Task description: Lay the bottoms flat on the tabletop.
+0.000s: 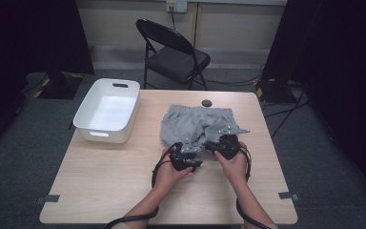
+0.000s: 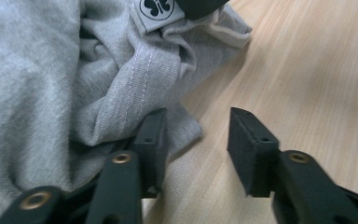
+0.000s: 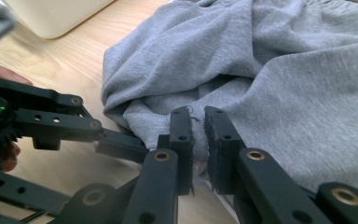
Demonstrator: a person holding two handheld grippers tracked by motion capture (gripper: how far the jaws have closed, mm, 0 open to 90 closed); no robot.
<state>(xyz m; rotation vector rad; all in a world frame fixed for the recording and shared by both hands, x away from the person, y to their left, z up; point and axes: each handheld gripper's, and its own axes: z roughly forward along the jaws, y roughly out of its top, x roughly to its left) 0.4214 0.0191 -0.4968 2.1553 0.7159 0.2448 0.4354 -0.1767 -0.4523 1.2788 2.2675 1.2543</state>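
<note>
Grey shorts: one
White bin: one
Folding chair: one
Small dark disc: one
Table: one
Grippers: two

On the desk the shorts lie right of centre, with the bin well apart to their left near the far edge. A small round object, perhaps a cap, sits just behind the shorts. The folding chair stands on the floor behind the desk. Both hand-held grippers, left and right, meet the shorts' near edge, side by side.
</note>
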